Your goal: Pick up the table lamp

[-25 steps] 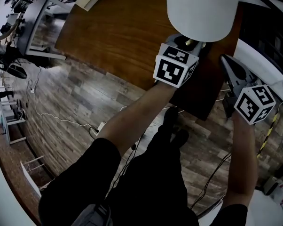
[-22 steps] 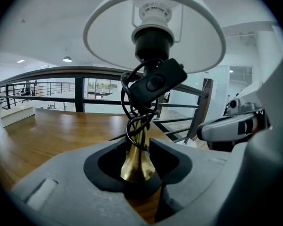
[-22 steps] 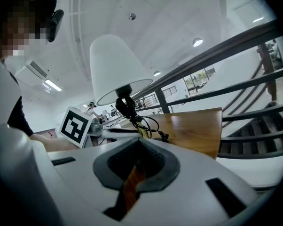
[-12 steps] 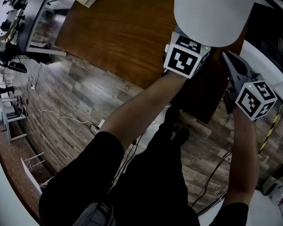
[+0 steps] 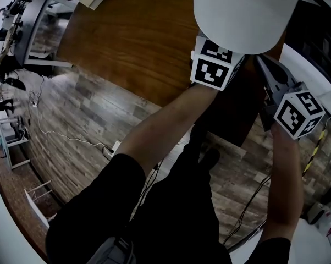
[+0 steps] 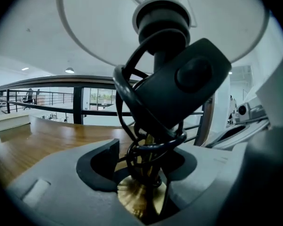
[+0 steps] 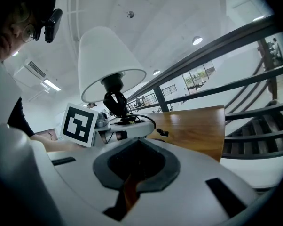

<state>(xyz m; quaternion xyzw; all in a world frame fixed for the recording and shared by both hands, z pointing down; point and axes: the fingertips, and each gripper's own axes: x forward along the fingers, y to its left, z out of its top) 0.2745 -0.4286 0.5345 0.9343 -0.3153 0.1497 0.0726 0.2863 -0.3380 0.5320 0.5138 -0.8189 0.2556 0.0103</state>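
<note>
Now the table lamp [image 5: 237, 10] stands on the worktop [image 5: 132, 43], shade [image 6: 85, 27] over my left gripper [image 6: 144, 163], whose jaws have just been opening and straddle the brass stem [image 6: 149, 139], wrapped in cord [image 6: 127, 93], without pressing. Shade likely flimsy; the stiff stem seems the hold. My right gripper [image 7: 132, 182] is closed, empty.

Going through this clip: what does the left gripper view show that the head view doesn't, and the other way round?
Only the left gripper view: the lamp's brass stem standing between the fingers of the left gripper, which have just been opening. It also shows the black cord wound round the stem, and the bulb socket. Only the head view: the right gripper, the person's arms and the plank floor. Both: the white shade and the wooden table.
</note>
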